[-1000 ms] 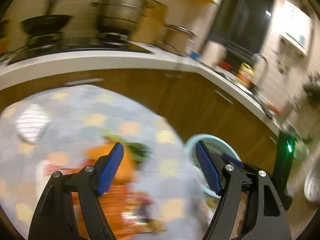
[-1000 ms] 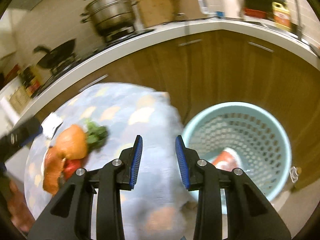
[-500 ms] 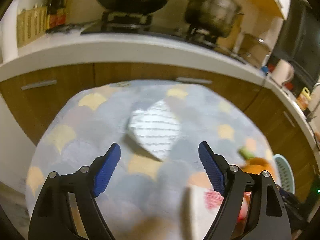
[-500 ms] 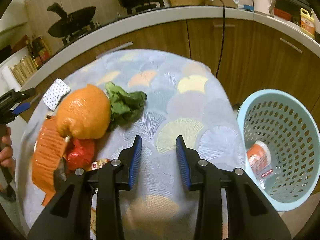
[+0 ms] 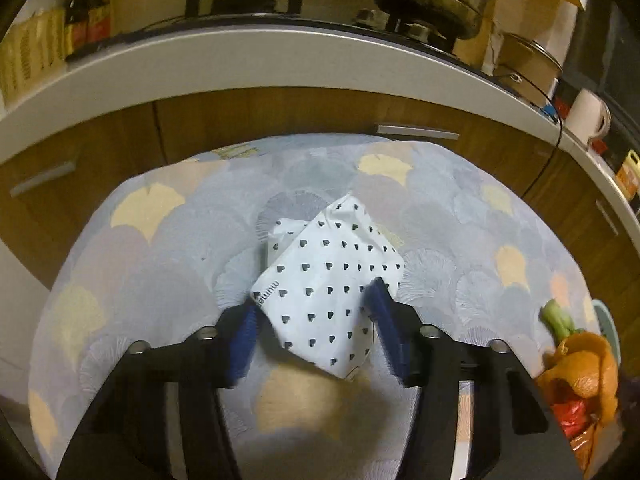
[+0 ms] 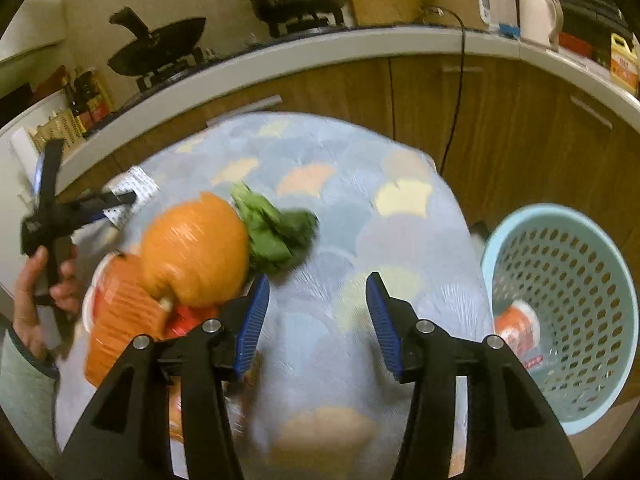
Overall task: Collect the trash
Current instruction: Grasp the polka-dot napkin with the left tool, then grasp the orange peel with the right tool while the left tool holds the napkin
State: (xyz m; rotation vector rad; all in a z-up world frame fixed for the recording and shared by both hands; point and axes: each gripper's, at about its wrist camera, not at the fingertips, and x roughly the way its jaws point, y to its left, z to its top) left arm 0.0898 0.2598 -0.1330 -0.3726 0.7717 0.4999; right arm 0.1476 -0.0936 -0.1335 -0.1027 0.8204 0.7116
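A white packet point(image 5: 328, 280) printed with small dark hearts lies on the cloth-covered table point(image 5: 160, 264). My left gripper point(image 5: 314, 332) is closing around it, and both blue pads touch its sides. In the right wrist view the same packet point(image 6: 138, 186) shows at the far left under that gripper point(image 6: 116, 204). My right gripper point(image 6: 316, 320) is opening over bare cloth with nothing between its fingers. Just left of it sit an orange peel point(image 6: 196, 248), green leaves point(image 6: 276, 228), an orange wrapper point(image 6: 116, 312) and a red scrap point(image 6: 192, 314).
A pale blue perforated basket point(image 6: 560, 216) stands on the floor right of the table, with a red-and-white wrapper point(image 6: 516, 328) inside. Wooden cabinets point(image 5: 280, 116) and a white counter with pans run behind the table. A hand point(image 6: 36, 280) holds the left gripper.
The left gripper swung away from the peel pile to the white packet, came down and closed onto it. The right gripper moved from the basket toward the table and its jaws widened.
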